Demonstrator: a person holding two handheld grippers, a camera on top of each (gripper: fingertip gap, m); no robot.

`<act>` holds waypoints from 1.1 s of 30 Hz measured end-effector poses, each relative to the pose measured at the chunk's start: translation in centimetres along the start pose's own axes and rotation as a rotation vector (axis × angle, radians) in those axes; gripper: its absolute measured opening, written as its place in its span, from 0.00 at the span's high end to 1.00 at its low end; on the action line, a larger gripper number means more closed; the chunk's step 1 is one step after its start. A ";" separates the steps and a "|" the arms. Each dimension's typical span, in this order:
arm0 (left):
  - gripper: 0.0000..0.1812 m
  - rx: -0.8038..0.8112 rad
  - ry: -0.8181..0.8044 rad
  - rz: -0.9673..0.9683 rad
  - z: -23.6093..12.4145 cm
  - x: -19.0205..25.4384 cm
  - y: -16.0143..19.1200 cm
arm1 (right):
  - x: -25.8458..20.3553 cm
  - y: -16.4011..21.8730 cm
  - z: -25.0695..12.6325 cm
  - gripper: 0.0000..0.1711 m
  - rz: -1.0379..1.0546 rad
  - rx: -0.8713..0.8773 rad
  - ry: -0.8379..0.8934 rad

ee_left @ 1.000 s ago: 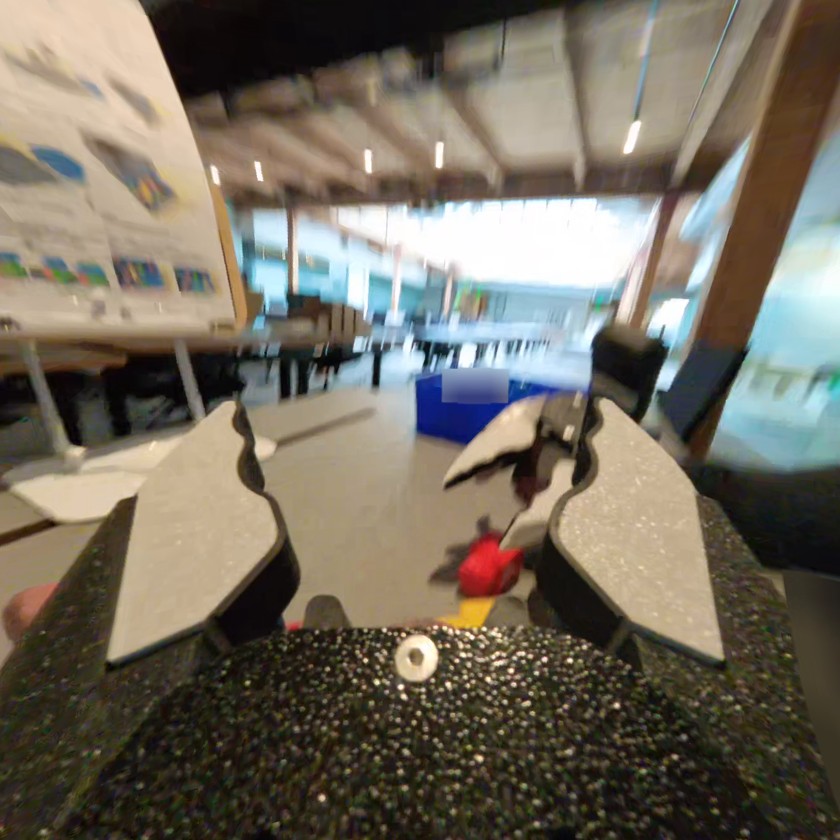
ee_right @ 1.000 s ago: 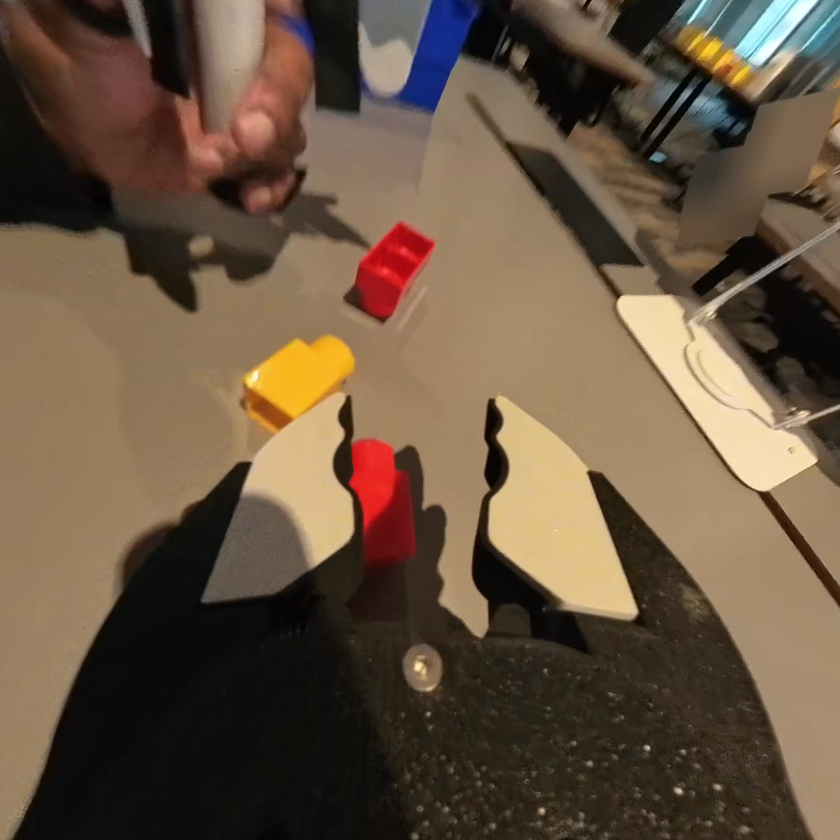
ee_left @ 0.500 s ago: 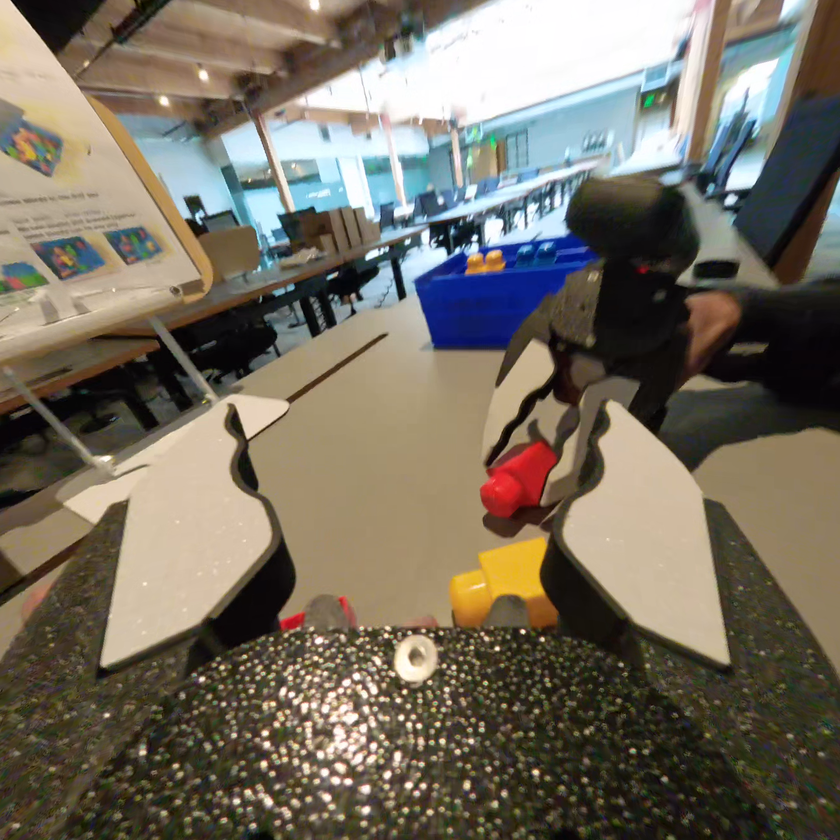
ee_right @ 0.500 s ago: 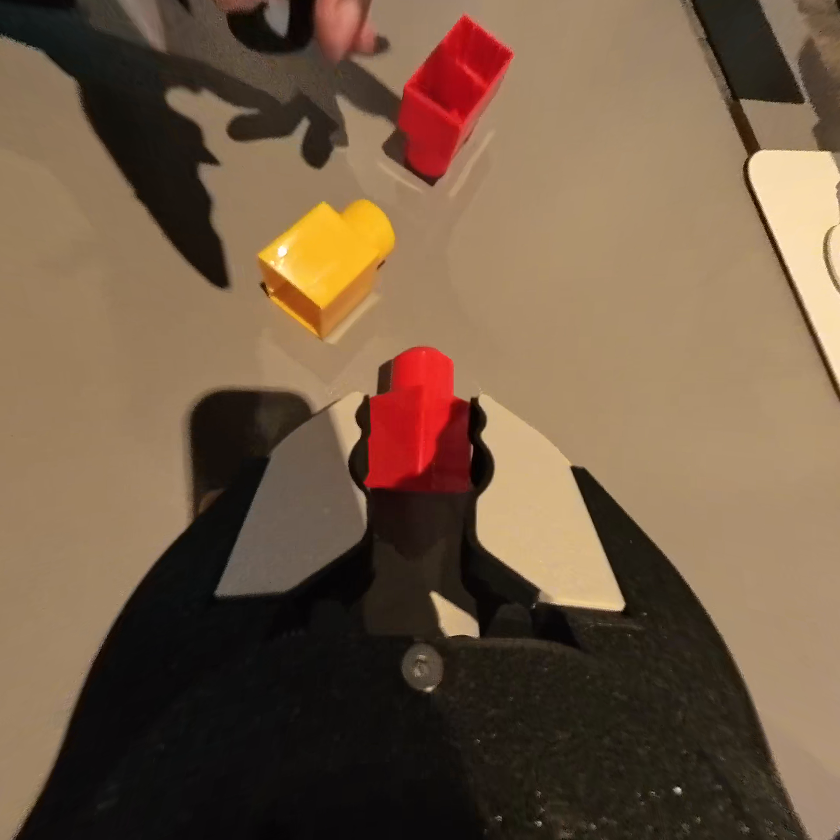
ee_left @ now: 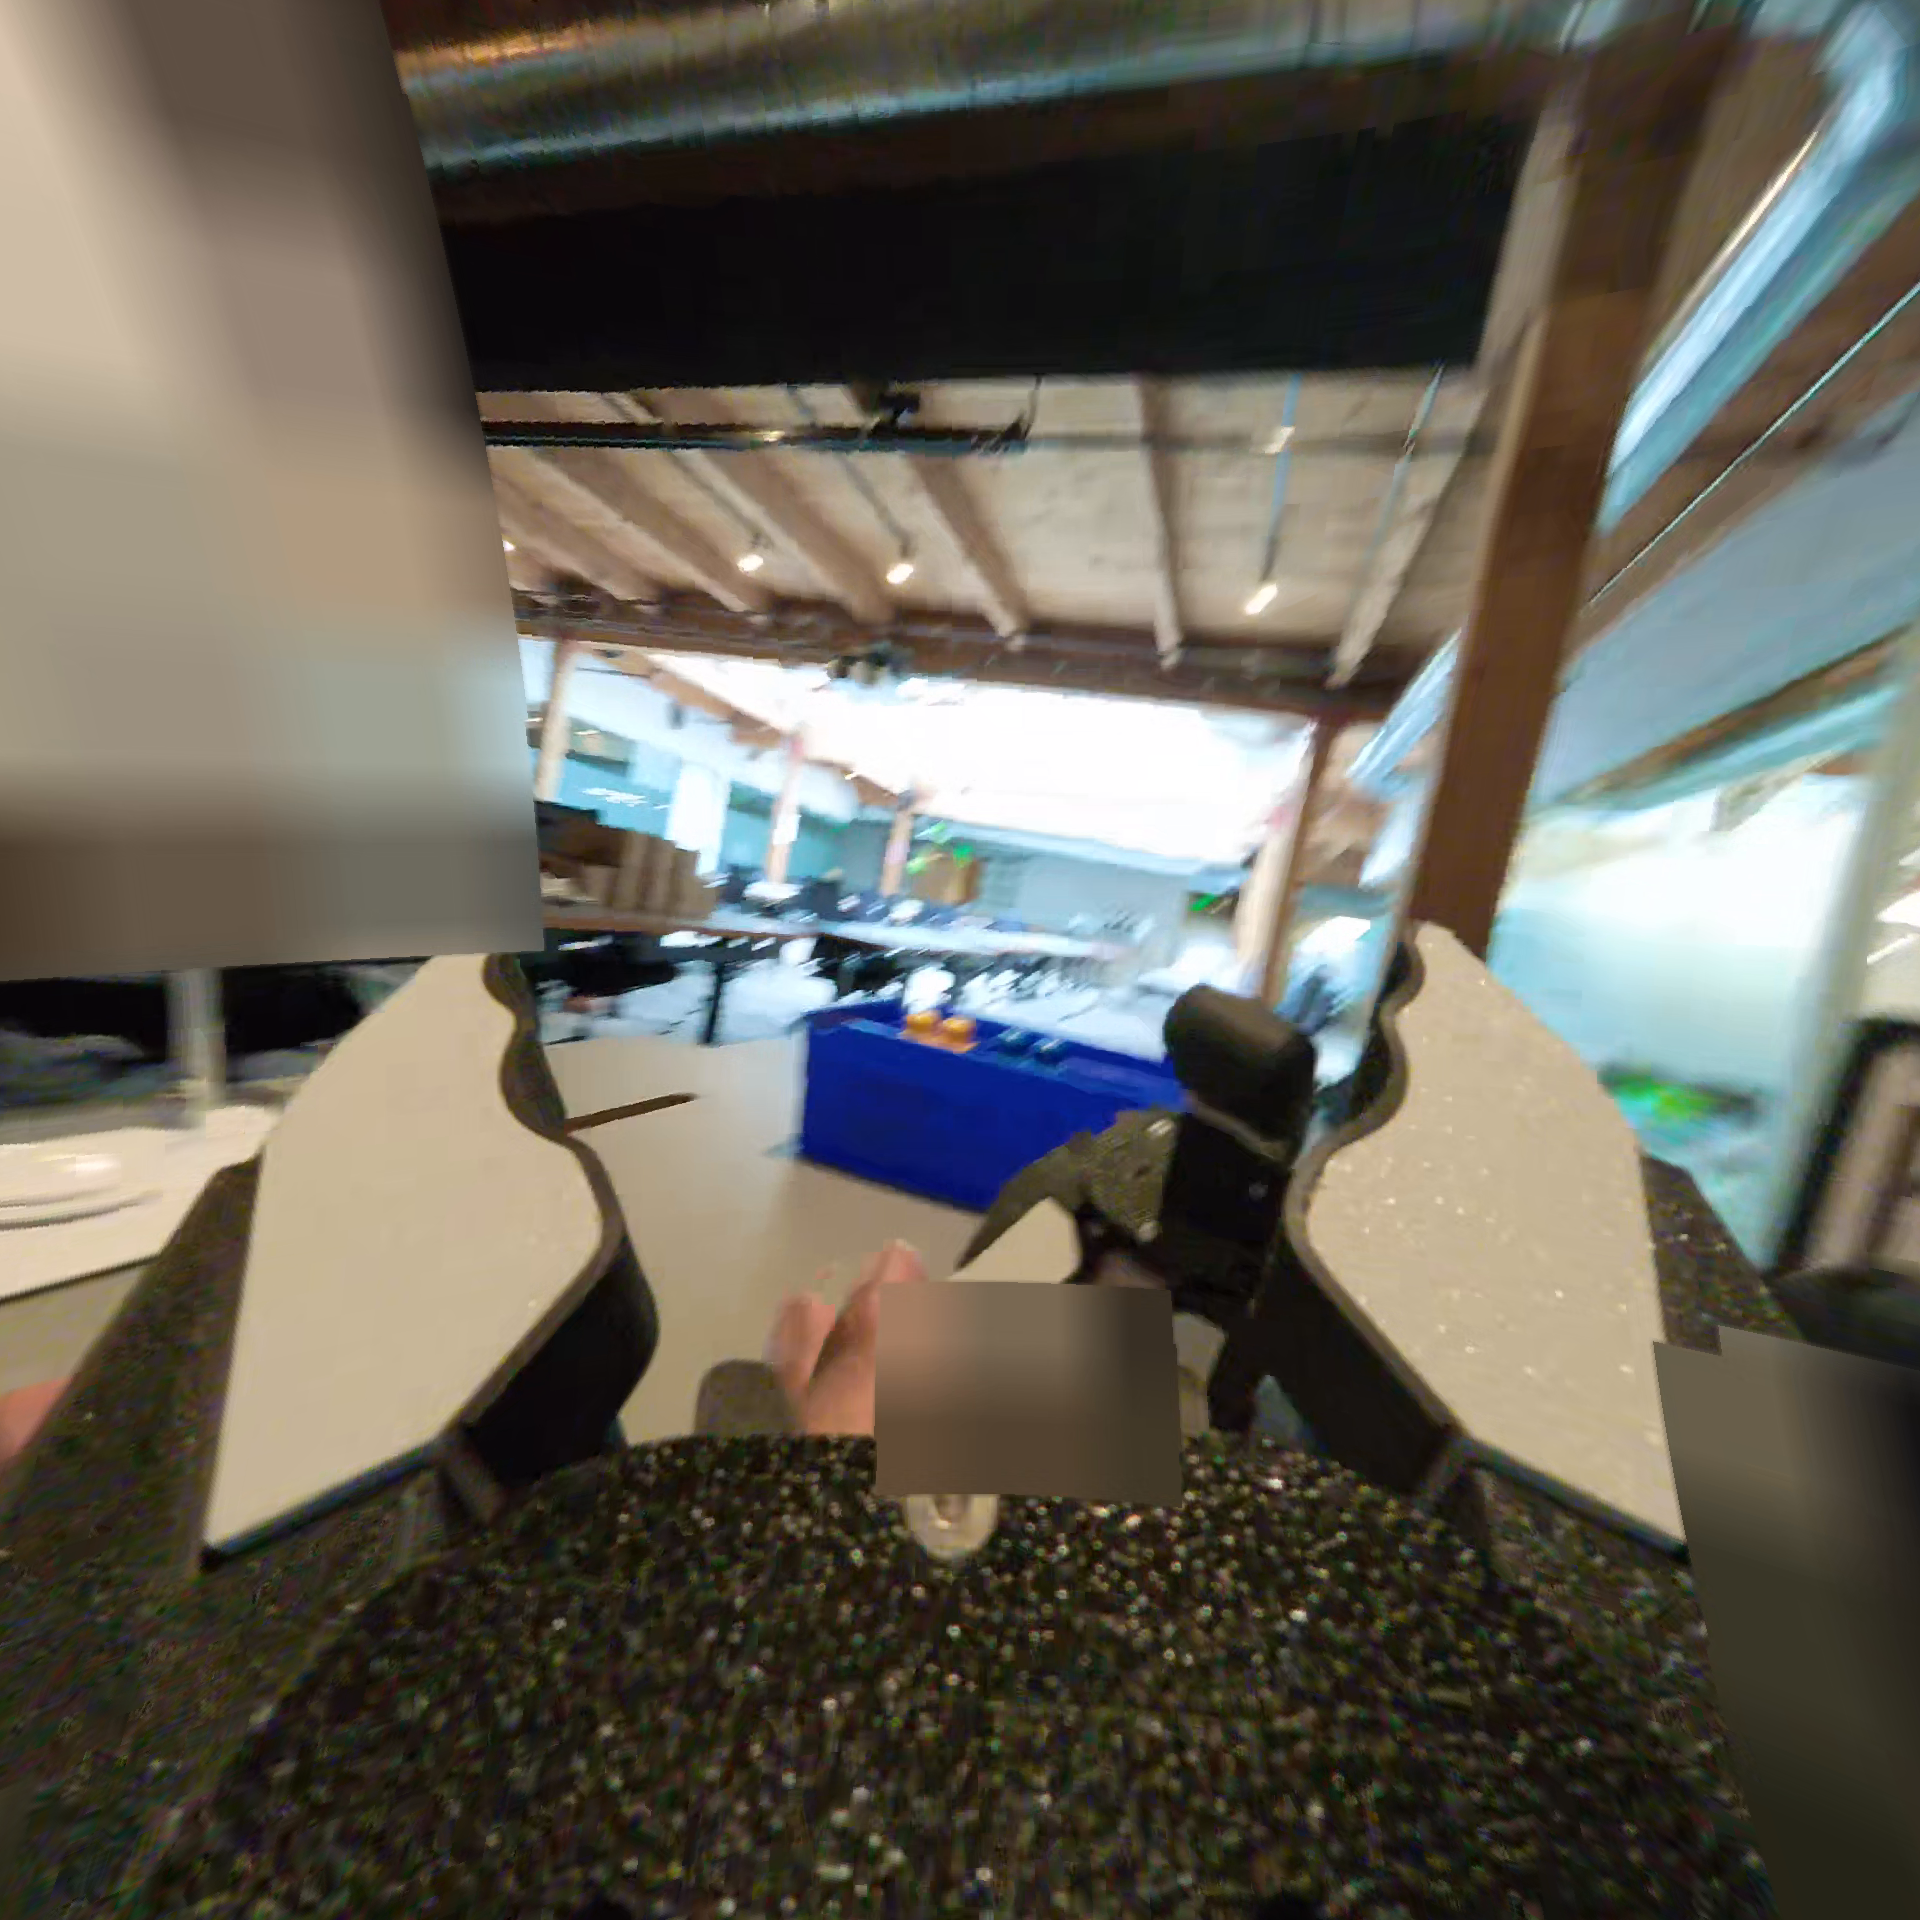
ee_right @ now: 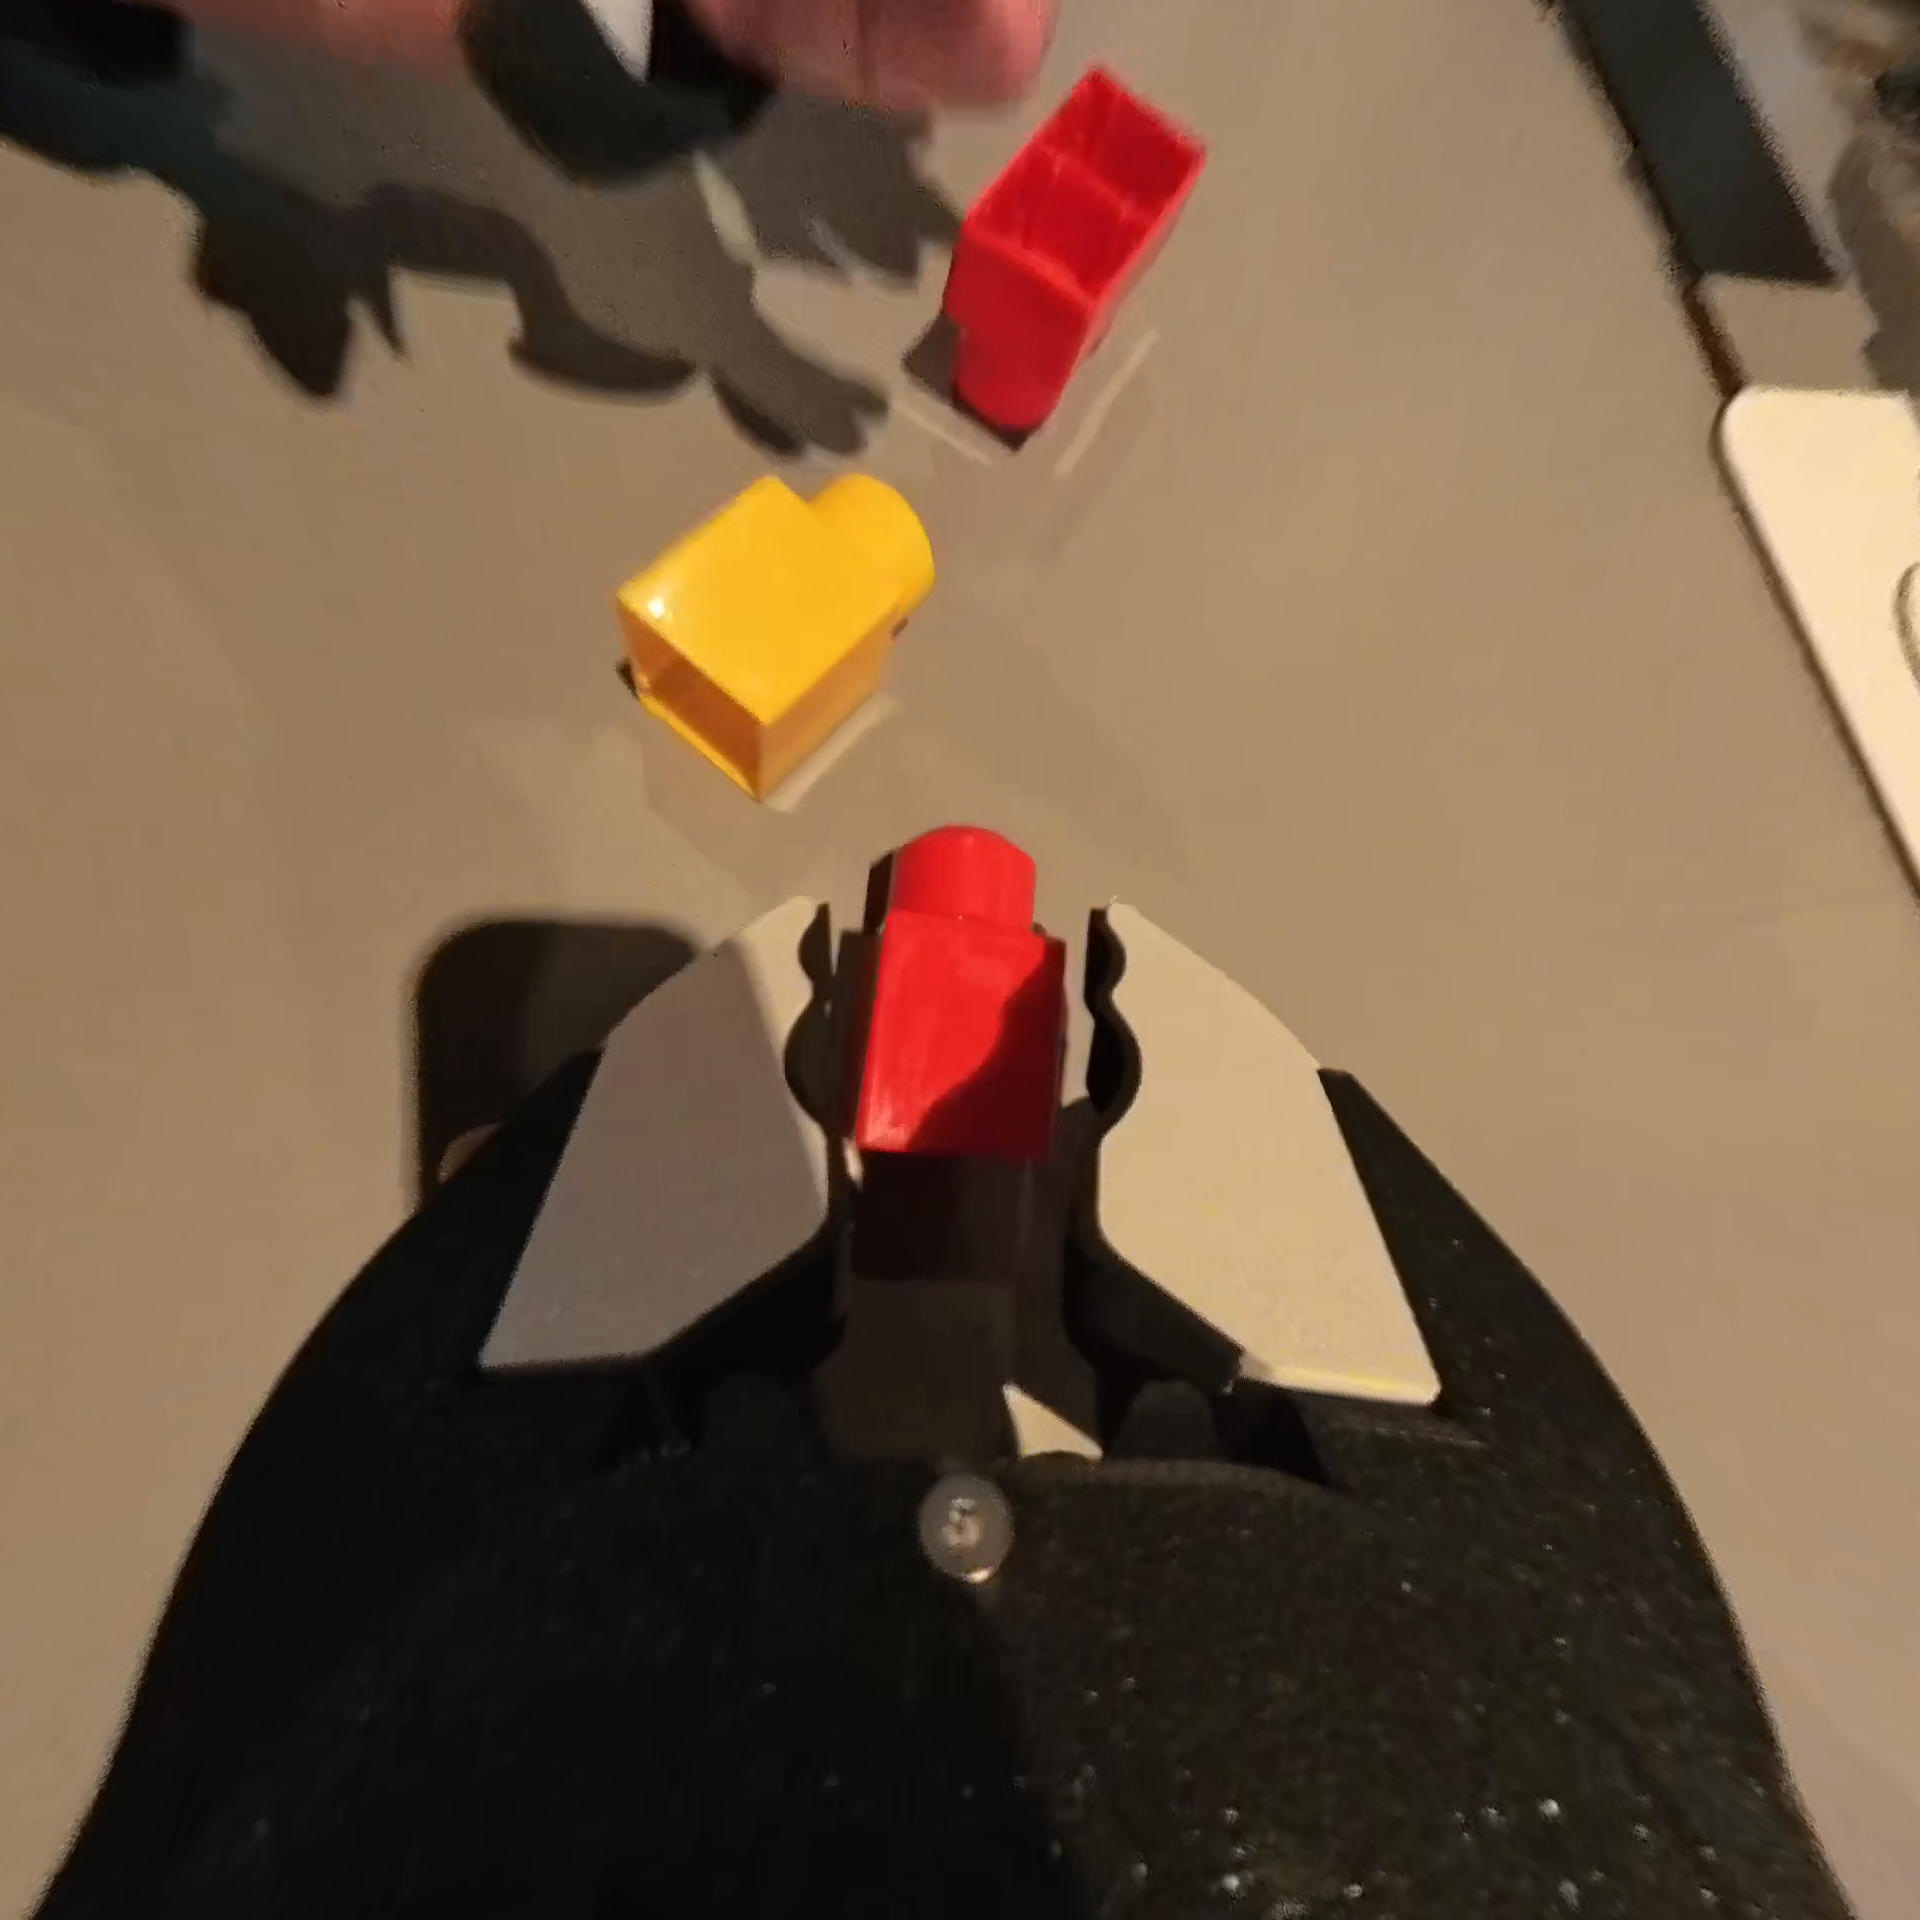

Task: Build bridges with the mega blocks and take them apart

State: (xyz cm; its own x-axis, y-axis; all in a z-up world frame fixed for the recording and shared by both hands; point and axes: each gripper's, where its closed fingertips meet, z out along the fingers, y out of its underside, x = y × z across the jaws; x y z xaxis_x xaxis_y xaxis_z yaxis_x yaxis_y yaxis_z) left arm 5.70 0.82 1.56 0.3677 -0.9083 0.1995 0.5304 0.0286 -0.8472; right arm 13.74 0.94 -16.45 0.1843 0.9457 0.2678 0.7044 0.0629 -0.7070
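In the right wrist view my right gripper (ee_right: pixel 956 935) is shut on a small red one-stud block (ee_right: pixel 961 1023), stud pointing away, held over the grey table (ee_right: pixel 1351 831). A yellow one-stud block (ee_right: pixel 769 634) lies on its side just beyond it. A larger red block (ee_right: pixel 1070 249) lies farther off with its hollow underside showing. In the left wrist view my left gripper (ee_left: pixel 956 1049) is open and empty, tilted up toward the ceiling. The right gripper (ee_left: pixel 1164 1195) shows between its fingers, with a hand (ee_left: pixel 831 1340) in front.
A blue bin (ee_left: pixel 935 1101) with orange blocks stands at the far end of the table. A white stand base (ee_right: pixel 1839 582) sits at the table's right edge in the right wrist view. The left gripper's hand (ee_right: pixel 883 42) shows blurred at the top. My right fingertips sit around 20 cm from my left ones.
My right gripper closed on the small red block and lifted it slightly. My left gripper tilted up and drew back, so the blocks dropped out of its view.
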 end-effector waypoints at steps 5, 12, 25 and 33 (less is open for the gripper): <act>0.21 0.310 0.107 -0.354 -0.8 -0.1 -3.6 | -0.9 -6.2 -2.6 0.69 -0.068 0.376 0.035; 0.22 0.535 0.130 -0.480 -0.3 1.2 -5.2 | -3.9 -15.4 -8.5 0.59 0.170 1.015 -0.129; 0.25 0.501 0.138 -0.476 0.7 2.8 -5.1 | -5.5 -16.8 -6.2 0.55 0.278 0.914 -0.199; 0.19 0.455 0.173 -0.470 1.1 3.8 -5.4 | -6.8 -16.6 -5.1 0.53 0.330 0.837 -0.316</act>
State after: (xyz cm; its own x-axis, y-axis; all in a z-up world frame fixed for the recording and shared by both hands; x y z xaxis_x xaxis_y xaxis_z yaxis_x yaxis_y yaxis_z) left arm 5.02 -2.34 7.43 -0.0881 -0.9198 0.3822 0.8868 -0.2472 -0.3905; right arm 4.30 -8.15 -3.21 0.0059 0.9913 -0.1315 -0.0918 -0.1304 -0.9872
